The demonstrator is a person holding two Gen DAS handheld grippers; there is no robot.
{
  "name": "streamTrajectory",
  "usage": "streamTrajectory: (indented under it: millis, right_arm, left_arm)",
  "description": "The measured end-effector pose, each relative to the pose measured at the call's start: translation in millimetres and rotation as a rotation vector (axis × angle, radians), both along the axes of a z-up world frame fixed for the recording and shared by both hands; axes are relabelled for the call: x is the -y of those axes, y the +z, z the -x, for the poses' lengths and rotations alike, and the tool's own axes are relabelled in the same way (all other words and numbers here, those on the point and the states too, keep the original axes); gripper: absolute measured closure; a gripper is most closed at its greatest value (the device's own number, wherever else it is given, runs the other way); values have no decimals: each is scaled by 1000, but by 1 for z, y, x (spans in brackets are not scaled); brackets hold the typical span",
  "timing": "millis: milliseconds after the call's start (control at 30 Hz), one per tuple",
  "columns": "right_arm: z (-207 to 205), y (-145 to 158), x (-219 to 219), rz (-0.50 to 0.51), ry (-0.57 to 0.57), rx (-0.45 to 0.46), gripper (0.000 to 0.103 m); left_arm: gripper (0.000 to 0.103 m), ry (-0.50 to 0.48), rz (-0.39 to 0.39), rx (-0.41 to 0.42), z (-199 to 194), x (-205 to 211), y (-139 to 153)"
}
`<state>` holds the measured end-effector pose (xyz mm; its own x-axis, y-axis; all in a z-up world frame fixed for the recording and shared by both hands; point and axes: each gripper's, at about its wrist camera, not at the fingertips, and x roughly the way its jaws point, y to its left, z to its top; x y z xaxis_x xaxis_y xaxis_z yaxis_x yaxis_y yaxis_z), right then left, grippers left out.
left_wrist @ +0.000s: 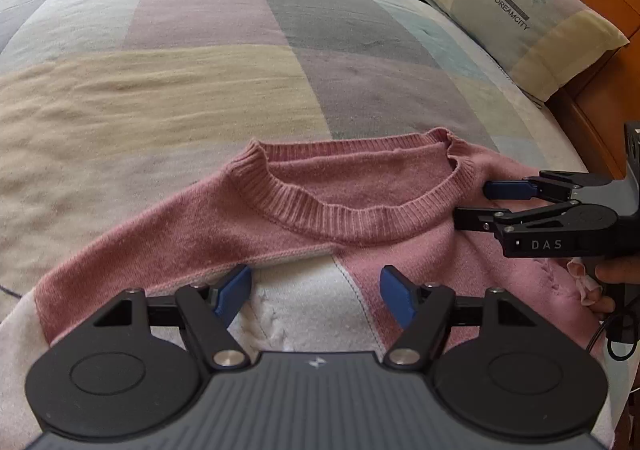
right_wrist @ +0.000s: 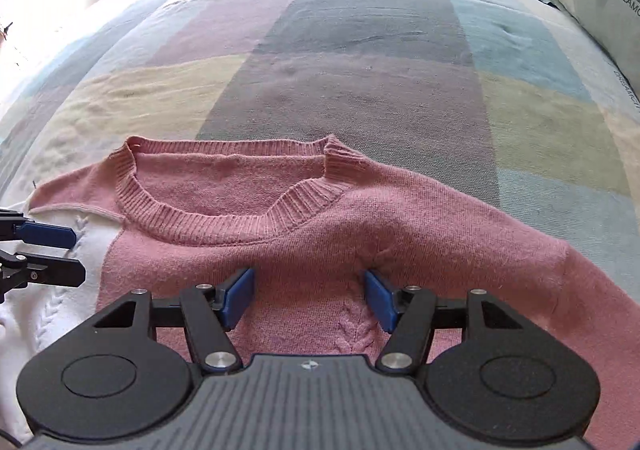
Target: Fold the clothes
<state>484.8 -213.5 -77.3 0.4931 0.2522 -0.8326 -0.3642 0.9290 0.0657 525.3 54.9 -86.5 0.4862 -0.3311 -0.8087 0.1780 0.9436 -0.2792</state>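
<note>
1. Sweater (left_wrist: 360, 186) flat on bed (left_wrist: 200, 90), ahead of and under both claws.
2. Left claw (left_wrist: 316, 292) spread; right claw (right_wrist: 308, 296) spread, empty.
3. Risk: pinching a single knit layer, dragging the sweater askew.

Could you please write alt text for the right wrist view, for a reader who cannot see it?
A pink and white sweater lies flat on a patchwork bedspread, neckline facing away. The right hand-held gripper hovers open over its chest. The left hand-held gripper, also open, reaches in from the left edge over the white panel.
</note>
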Motion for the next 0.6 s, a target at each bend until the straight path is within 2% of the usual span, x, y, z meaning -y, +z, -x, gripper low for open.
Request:
streamTrajectory:
  millis: [33, 100, 133, 233, 367, 467, 533, 600]
  right_arm:
    - [-6, -1, -3, 5, -3, 15, 25]
    - [-21, -1, -4, -11, -24, 17, 17]
    - [-28, -1, -5, -18, -34, 17, 12]
    - [-43, 2, -5, -45, -56, 5, 12]
    - [-24, 17, 3, -102, -38, -78, 13]
    - [-6, 22, 8, -128, -33, -147, 13]
    - [25, 12, 12, -102, -31, -162, 11]
    - [56, 5, 14, -65, -13, -177, 10]
  left_arm:
    - [32, 10, -9, 8, -12, 1, 0]
    - [32, 30, -24, 24, -36, 1, 0]
    - [32, 48, -5, 19, -45, -2, 2]
    - [33, 72, 47, -29, -47, -8, 14]
    - [30, 5, 94, -15, -6, -10, 26]
    - [31, 10, 50, -121, 19, -13, 3]
    - [28, 5, 58, -69, 37, -16, 3]
    - [28, 8, 49, -71, 42, -15, 5]
